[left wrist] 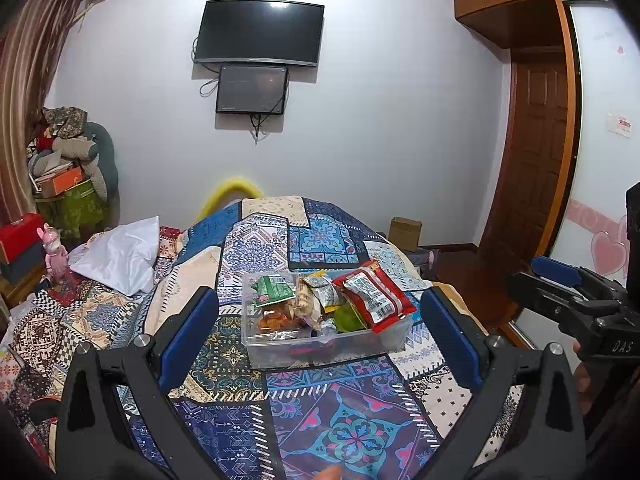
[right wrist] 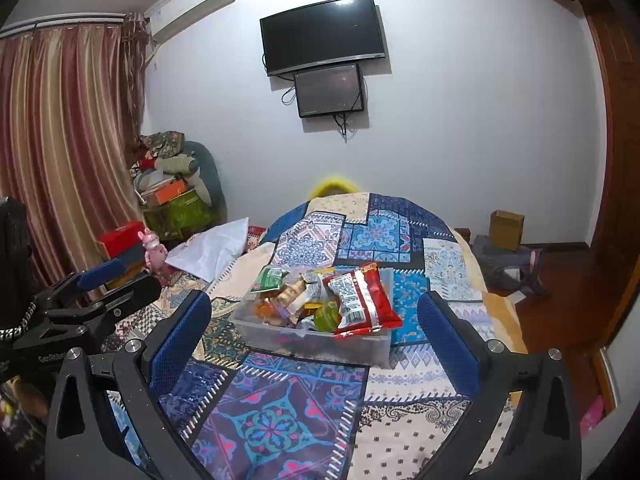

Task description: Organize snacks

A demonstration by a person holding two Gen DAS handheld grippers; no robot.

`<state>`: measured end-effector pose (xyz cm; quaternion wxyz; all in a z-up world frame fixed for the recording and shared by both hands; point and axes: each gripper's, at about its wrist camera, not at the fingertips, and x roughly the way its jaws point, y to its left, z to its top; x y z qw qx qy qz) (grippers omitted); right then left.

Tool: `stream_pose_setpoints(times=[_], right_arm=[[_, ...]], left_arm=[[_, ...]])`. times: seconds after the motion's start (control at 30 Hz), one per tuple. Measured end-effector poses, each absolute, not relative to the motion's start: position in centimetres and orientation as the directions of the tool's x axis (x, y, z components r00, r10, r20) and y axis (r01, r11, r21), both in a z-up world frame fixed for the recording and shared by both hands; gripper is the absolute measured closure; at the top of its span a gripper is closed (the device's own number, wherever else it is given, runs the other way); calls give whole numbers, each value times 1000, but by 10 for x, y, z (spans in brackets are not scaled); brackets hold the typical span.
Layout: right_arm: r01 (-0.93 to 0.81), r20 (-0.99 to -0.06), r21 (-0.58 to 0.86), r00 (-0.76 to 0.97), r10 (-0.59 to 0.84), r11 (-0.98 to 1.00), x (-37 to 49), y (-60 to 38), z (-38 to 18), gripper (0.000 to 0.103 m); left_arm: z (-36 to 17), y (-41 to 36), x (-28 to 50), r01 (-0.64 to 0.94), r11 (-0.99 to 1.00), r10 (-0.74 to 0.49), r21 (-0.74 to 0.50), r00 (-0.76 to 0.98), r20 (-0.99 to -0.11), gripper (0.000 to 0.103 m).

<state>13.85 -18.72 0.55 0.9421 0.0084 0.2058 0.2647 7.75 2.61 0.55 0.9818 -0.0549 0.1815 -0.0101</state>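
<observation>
A clear plastic box [left wrist: 376, 340] [right wrist: 372, 348] sits on the patchwork quilt and holds several snack packets. A red packet [left wrist: 374, 296] [right wrist: 360, 298] lies on top at its right side, and a green packet [left wrist: 272, 290] [right wrist: 270, 279] at its left. My left gripper [left wrist: 320, 328] is open and empty, held a little short of the box. My right gripper [right wrist: 316, 328] is open and empty too, also short of the box. Each gripper shows at the side of the other's view: the right one [left wrist: 568, 292] and the left one [right wrist: 100, 292].
The quilt [left wrist: 340, 420] covers a rounded surface that drops off at the right to a wood floor. A white pillow [left wrist: 120, 256] and a pink toy figure [left wrist: 54, 252] lie at the left. A cardboard box [right wrist: 506, 229] stands on the floor by the far wall.
</observation>
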Motion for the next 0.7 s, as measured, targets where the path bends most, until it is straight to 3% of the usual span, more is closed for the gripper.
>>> stream_pose_setpoints(times=[0.7], right_arm=[[-484, -390, 105, 783, 484, 869, 141, -186, 3, 0]], left_arm=[[2, 19, 77, 22, 996, -54, -91, 930, -365, 1]])
